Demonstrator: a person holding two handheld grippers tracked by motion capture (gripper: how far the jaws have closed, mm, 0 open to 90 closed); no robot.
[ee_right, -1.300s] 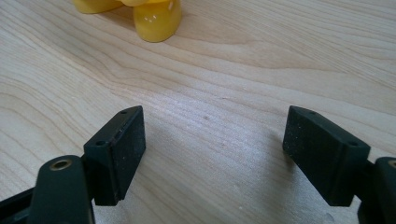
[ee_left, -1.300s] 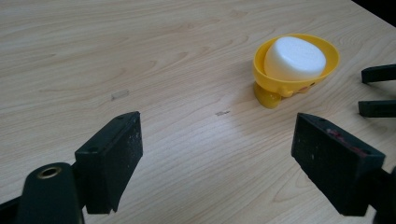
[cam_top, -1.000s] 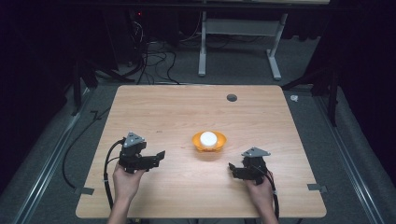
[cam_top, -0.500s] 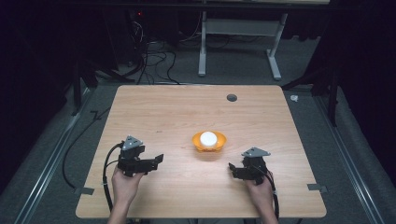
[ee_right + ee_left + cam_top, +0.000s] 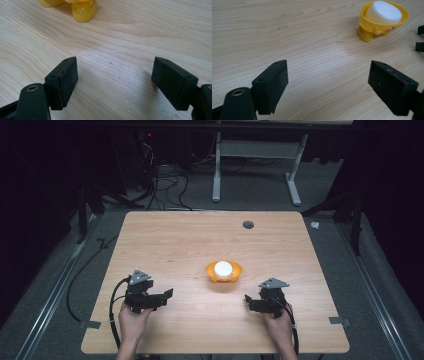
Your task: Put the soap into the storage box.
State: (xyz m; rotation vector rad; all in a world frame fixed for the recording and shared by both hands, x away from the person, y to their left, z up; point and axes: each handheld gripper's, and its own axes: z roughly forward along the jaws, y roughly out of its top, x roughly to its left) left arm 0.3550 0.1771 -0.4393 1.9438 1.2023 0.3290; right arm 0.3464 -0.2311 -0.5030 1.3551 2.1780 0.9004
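Scene: a wooden table with a small yellow holder standing a little right of centre, on stubby feet.
Holder contents: a white rounded block sits inside the yellow cup, upright, its top above the rim.
Left gripper: near left of the table, jaws spread wide, gripping nothing; the holder lies far and to the right of it, well apart.
Right gripper: near right, jaws equally wide apart and empty; one yellow foot shows just beyond its jaws, not touching.
Progress: seemingly at the very start; nothing is grasped, and the block rests untouched in the holder.
Left to do: probably approach, grip, and handle the holder or block.
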